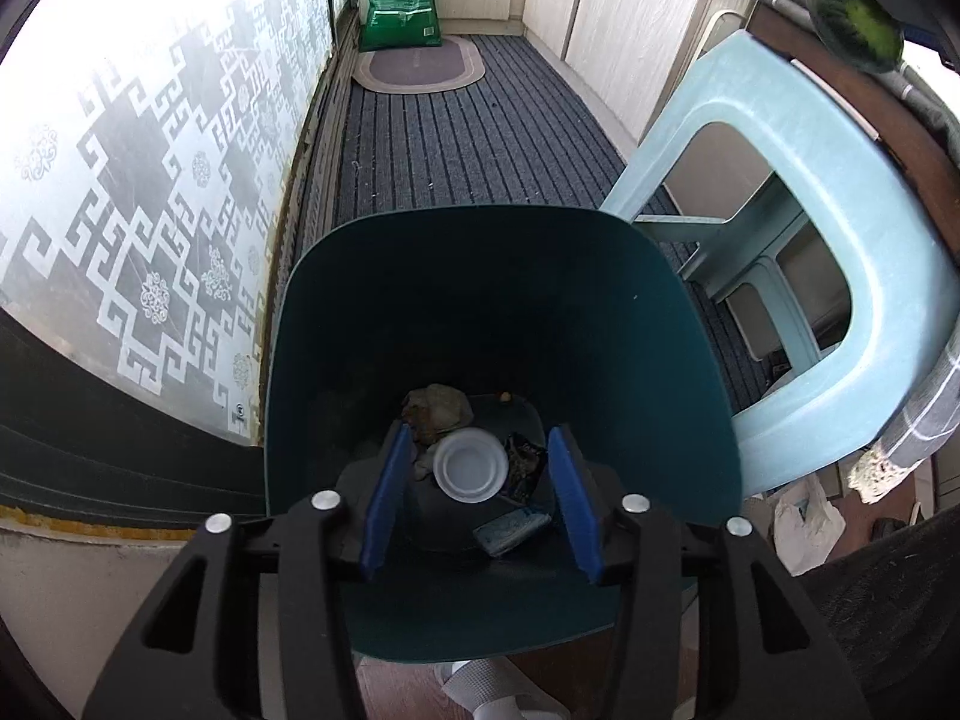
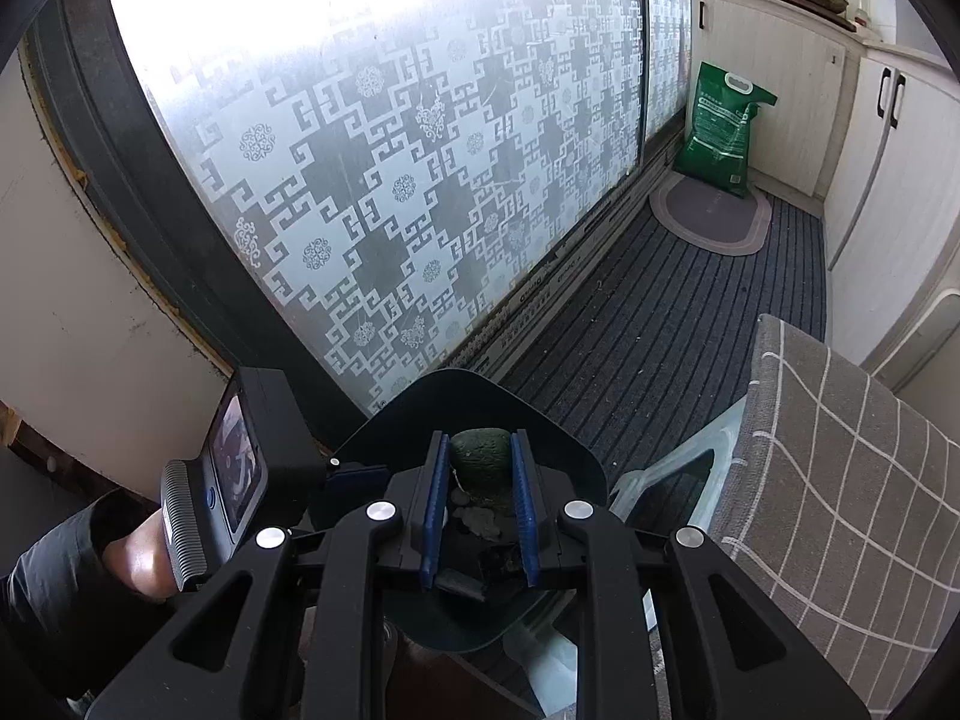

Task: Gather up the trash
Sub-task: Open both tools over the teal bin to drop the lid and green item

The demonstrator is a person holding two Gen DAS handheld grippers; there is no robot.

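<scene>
Now we hold both grippers over the dark green bin (image 1: 336, 324).

Our left gripper (image 1: 480, 492) points down into the bin with its blue fingers (image 1: 387, 492) apart and nothing between them; below it a white plastic cup (image 1: 471, 464), a crumpled brown wad (image 1: 438, 408), a dark wrapper (image 1: 525, 462) and a blue sponge (image 1: 510, 531) lie on the bin's bottom. Our right gripper (image 2: 480, 507) has its fingers clamped on a green melon rind (image 2: 480, 456), just above the bin's opening. A pale blue plastic chair (image 1: 774, 90) stands beside the bin, and a green sack (image 2: 723, 132) leans at the far end of the striped carpet (image 2: 660, 312).
</scene>
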